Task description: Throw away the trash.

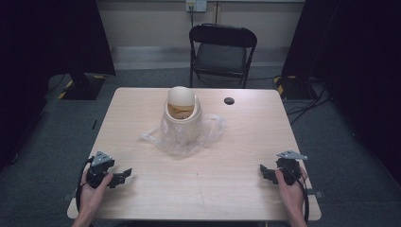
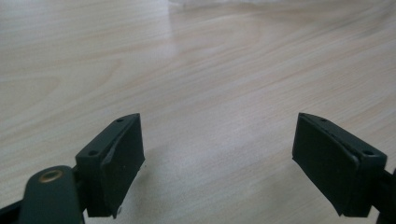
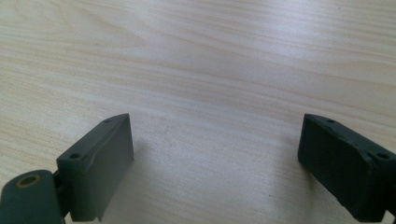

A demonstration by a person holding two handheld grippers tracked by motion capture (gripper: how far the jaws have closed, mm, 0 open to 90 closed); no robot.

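A cream-coloured container with a domed lid [image 1: 182, 115] stands at the middle of the wooden table [image 1: 142, 127], on a crumpled clear plastic bag [image 1: 176, 142]. My left gripper [image 1: 124, 176] rests near the front left edge, held by a hand, jaws open and pointing right toward the centre. In the left gripper view its jaws [image 2: 219, 163] stand wide apart over bare wood, with a strip of the plastic bag [image 2: 280, 3] at the top edge. My right gripper [image 1: 265, 172] sits near the front right edge, open, and its jaws [image 3: 217, 168] frame bare tabletop.
A small black round disc [image 1: 229, 100] lies on the table behind the container to the right. A black folding chair [image 1: 221, 52] stands beyond the far edge. Dark curtains and stand bases flank the table on the grey floor.
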